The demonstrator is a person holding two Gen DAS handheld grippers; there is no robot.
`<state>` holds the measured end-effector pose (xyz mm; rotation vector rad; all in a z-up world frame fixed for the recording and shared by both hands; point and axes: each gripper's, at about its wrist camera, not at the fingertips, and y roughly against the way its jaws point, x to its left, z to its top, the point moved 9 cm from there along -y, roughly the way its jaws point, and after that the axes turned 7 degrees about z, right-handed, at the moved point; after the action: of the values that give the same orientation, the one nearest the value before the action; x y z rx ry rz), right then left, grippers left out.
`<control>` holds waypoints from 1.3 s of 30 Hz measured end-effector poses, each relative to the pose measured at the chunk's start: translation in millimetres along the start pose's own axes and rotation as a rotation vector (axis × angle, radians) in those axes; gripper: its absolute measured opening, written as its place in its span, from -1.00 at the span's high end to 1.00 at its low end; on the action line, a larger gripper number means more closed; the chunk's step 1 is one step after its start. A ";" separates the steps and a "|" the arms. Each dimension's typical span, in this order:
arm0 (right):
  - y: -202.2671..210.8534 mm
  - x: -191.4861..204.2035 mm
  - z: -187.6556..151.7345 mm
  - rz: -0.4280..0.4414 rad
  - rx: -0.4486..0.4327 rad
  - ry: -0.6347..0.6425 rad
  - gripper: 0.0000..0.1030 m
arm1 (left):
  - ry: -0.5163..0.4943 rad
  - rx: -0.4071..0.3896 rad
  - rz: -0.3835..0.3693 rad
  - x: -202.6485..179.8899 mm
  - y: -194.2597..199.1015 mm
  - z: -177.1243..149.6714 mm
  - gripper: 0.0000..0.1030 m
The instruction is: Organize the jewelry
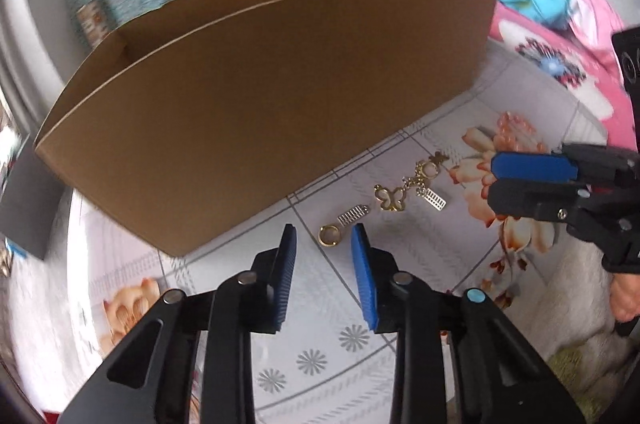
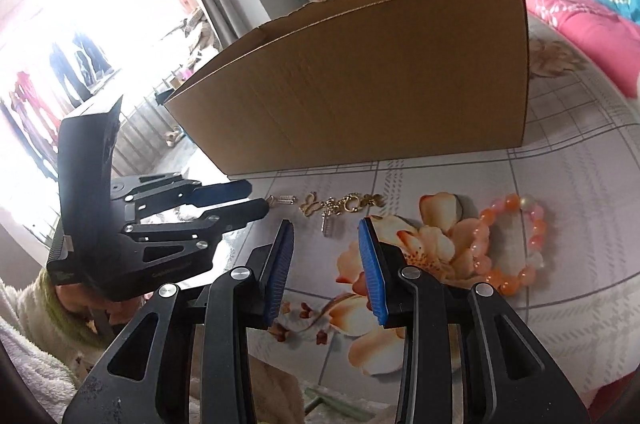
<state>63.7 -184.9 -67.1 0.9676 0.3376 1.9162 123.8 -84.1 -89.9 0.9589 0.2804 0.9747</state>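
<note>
Your left hand-held gripper (image 1: 324, 236) fills the foreground of its own view, blue pads spread apart and gripping nothing, poised just short of a small gold ring (image 1: 329, 235) lying on the floral-patterned desk (image 1: 400, 264). Beside the ring lies a small silver ridged charm (image 1: 353, 215), and just beyond it a gold chain with a butterfly pendant (image 1: 394, 198) stretches across the cloth toward a silver tag (image 1: 434, 201). Your right hand-held gripper (image 2: 325, 222) hangs released as well, fingers parted above the printed flowers, with the chain's butterfly end (image 2: 310, 205) just ahead of its tips. To its right, an orange and pink beaded bracelet (image 2: 516, 240) rests on the desk, well apart from the gold pieces. Behind all the jewelry stands an open cardboard box (image 2: 380, 96), its near wall facing both cameras, its inside hidden. A pink quilt (image 2: 580, 8) lies on the bed at the right.
</note>
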 end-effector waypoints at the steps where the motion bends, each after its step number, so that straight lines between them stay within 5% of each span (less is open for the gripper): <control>1: -2.3 0.9 -0.2 0.007 0.002 -0.004 0.35 | -0.026 0.007 -0.002 -1.9 -2.5 0.6 0.47; 10: -6.3 -0.5 1.4 0.028 0.002 -0.030 0.35 | -0.154 0.015 -0.065 -11.7 -13.5 10.4 0.62; 15: 0.3 -5.6 -2.3 0.034 -0.005 -0.052 0.35 | -0.129 0.031 -0.136 -15.0 -17.7 15.2 0.76; 19: 7.6 -9.1 -4.8 0.026 -0.008 -0.059 0.35 | -0.140 0.008 -0.116 -13.5 -11.8 8.2 0.80; 31: 27.6 -2.2 -3.9 -0.016 -0.029 -0.024 0.35 | 0.024 -0.021 -0.076 -0.6 5.8 -4.3 0.80; 39: 17.6 2.4 -2.2 -0.108 0.059 0.087 0.50 | 0.197 -0.038 -0.056 18.8 13.4 -12.7 0.80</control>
<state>50.6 -191.8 -57.1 0.8875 0.4904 1.8619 119.1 -59.1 -82.9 0.8171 0.4504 1.0209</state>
